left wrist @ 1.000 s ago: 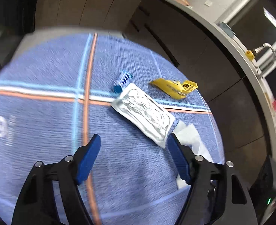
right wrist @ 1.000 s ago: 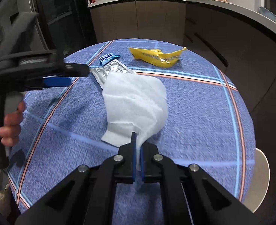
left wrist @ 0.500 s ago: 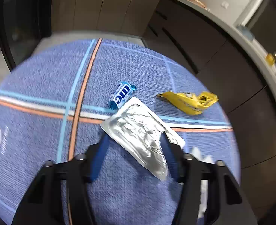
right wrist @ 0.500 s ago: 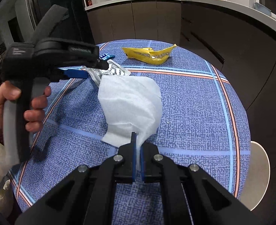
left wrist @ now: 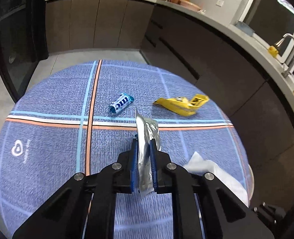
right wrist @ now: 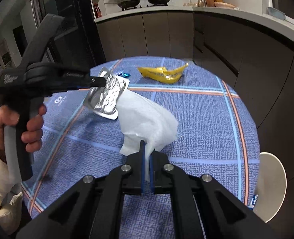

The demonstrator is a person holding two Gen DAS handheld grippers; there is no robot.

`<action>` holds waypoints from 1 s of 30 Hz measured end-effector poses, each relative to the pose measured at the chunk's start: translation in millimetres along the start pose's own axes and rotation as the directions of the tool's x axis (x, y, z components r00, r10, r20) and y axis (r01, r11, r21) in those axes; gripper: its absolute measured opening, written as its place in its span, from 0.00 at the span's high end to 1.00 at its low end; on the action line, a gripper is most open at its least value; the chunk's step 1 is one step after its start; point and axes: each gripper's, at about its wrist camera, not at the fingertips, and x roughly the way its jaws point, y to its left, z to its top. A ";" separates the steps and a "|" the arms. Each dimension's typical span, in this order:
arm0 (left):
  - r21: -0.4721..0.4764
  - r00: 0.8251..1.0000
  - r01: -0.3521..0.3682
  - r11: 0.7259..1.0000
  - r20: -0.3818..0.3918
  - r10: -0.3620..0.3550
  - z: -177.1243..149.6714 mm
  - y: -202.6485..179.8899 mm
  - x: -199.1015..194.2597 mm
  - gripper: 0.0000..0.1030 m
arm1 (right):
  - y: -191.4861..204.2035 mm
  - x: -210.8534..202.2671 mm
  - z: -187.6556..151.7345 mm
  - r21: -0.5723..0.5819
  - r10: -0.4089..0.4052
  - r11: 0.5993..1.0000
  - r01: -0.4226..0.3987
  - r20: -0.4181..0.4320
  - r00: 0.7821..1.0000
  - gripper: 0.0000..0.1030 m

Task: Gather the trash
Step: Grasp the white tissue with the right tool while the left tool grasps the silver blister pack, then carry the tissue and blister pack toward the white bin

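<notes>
We have 2 pieces of trash in hand at once, which is why both grippers sit raised above the round table [left wrist: 47,103] and not down on its blue cloth. Our left gripper [left wrist: 143,151] has its blue pads clamped narrow on the silver foil packet [left wrist: 147,137], gripped near one end so the rest stands up past the fingertips; from the right wrist view the packet [right wrist: 107,97] hangs off the cloth, tilted, just beside the tissue. Our right gripper [right wrist: 146,155] is pinched fully closed on a corner of the white tissue [right wrist: 147,119], and the sheet drapes forward from that corner with its far part seeming to trail near the cloth. Holding each piece by an edge makes sense for thin, limp things: a flat packet or tissue gives the pads little else to bite. The hand [right wrist: 21,125] on the left gripper's handle shows at the left of the right wrist view. 2 pieces remain on the table: the small blue wrapper [left wrist: 120,103] lying near the orange stripe crossing, and the crumpled yellow wrapper [left wrist: 183,104] well apart to its right. No bin shows in either view, so we judge both held pieces need carrying off before those 2 are fetched.
</notes>
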 end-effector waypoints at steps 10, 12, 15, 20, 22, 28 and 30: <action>0.044 0.996 0.062 0.997 0.068 -0.065 -27.6 -5.6 -75.2 0.90 | 3.8 -37.4 9.8 -0.016 -0.014 1.000 0.015 0.092 0.996 0.95; 0.065 0.993 0.073 0.995 0.084 -0.078 -31.2 -13.5 -88.5 0.90 | 4.1 -49.5 10.4 -0.016 -0.022 1.000 0.024 0.117 0.993 0.95; 0.097 0.990 0.094 0.991 0.098 -0.103 -31.5 -24.3 -99.4 0.90 | 1.9 -66.2 12.1 -0.011 -0.037 0.999 0.039 0.150 0.988 0.95; 0.147 0.982 0.132 0.980 0.114 -0.150 -36.9 -48.3 -118.5 0.90 | -6.2 -92.1 9.9 0.009 -0.067 0.998 0.067 0.195 0.979 0.95; 0.171 0.978 0.147 0.974 0.119 -0.168 -38.9 -59.8 -125.2 0.90 | -10.6 -102.8 7.9 0.020 -0.084 0.997 0.081 0.212 0.974 0.95; 0.246 0.969 0.186 0.951 0.116 -0.219 -45.1 -95.8 -134.2 0.90 | -29.3 -127.3 0.5 0.060 -0.132 0.991 0.121 0.251 0.959 0.95; 0.264 0.966 0.198 0.944 0.112 -0.234 -45.8 -106.2 -133.4 0.90 | -37.5 -134.3 -2.4 0.077 -0.148 0.988 0.132 0.259 0.954 0.95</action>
